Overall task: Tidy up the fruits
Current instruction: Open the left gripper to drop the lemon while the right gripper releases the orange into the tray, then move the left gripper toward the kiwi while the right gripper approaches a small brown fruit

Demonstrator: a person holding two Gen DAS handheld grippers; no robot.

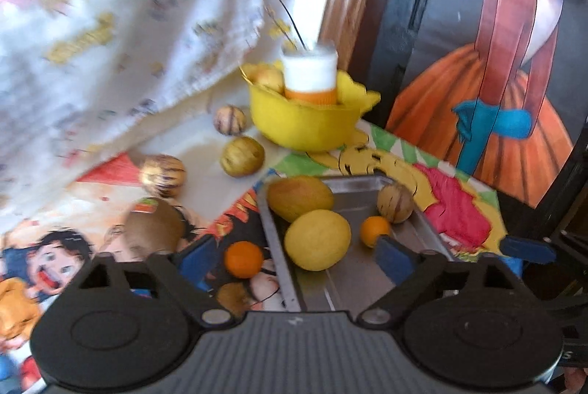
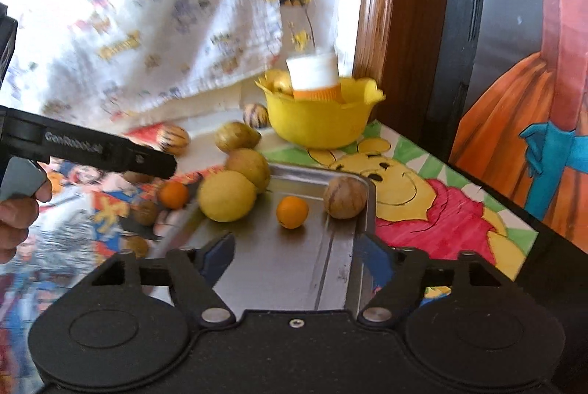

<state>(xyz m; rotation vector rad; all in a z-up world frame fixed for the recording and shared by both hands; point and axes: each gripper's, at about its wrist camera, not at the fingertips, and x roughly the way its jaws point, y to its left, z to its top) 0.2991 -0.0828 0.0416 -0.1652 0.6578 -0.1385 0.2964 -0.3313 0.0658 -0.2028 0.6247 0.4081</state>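
Right wrist view | both hand-held grippers, left (image 1: 294, 258) and right (image 2: 292, 254), gape wide, holding nothing | metal tray (image 2: 279, 269) holds four fruits (judged mid-sorting) | small orange (image 1: 244, 259) lies just outside tray's left rim | next: close on it.

White lettering "GenRobot.ai", slightly blurred, along the black left tool (image 2: 88, 148) in the right-wrist view

Two close wrist views, angled down, sharing the metal tray (image 1: 279, 269) (image 2: 330, 269).
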